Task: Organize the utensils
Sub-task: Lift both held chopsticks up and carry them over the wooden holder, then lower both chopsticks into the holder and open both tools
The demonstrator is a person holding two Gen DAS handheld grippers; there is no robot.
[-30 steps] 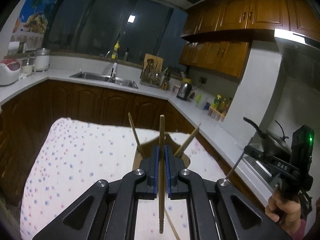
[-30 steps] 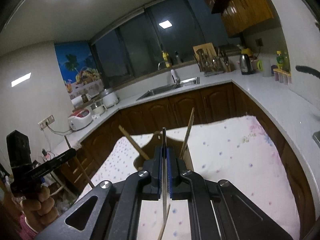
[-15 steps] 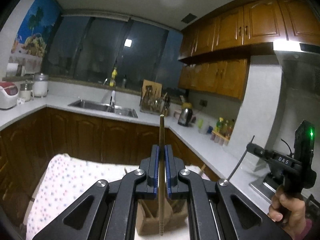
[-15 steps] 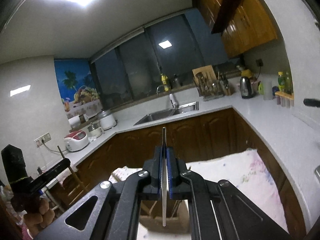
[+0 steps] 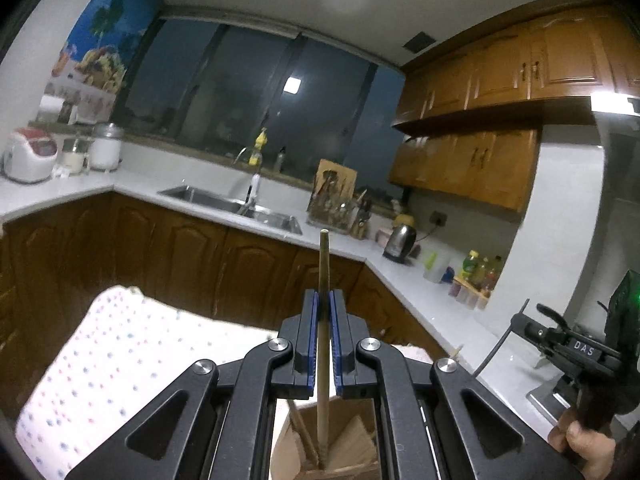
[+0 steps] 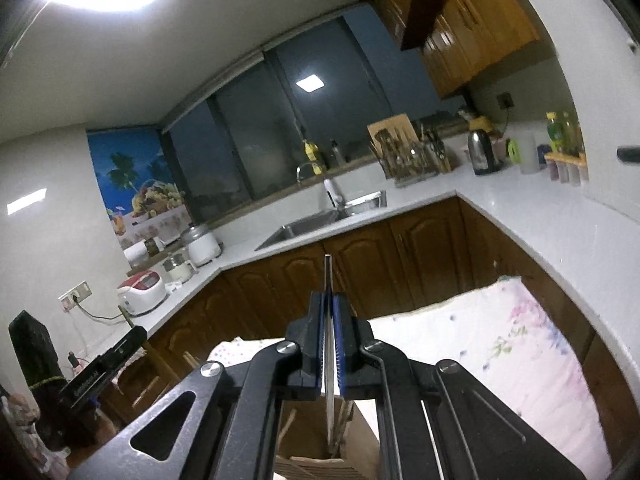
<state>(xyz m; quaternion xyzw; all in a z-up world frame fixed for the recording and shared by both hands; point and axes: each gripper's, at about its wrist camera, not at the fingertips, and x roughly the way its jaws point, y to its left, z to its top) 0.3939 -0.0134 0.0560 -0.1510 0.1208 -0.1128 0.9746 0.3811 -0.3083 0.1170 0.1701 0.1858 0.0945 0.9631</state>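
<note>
My left gripper is shut on a wooden chopstick held upright. The stick's lower end hangs in the mouth of the brown utensil holder right under the jaws, beside another stick leaning inside. My right gripper is shut on a thin metal chopstick, whose lower tip points into the same holder. In the left wrist view, the right gripper shows at the right with a hand on its grip. The left gripper appears at the left edge of the right wrist view.
The holder stands on a table covered with a dotted white cloth. Behind it runs a white L-shaped counter with a sink, a kettle, a rice cooker and bottles. Wooden cabinets close off the space below.
Both grippers have moved forward over the holder, which has gone from ahead of the jaws to directly beneath them. The chopsticks' lower ends now hang in its opening. Both grips are unchanged.
</note>
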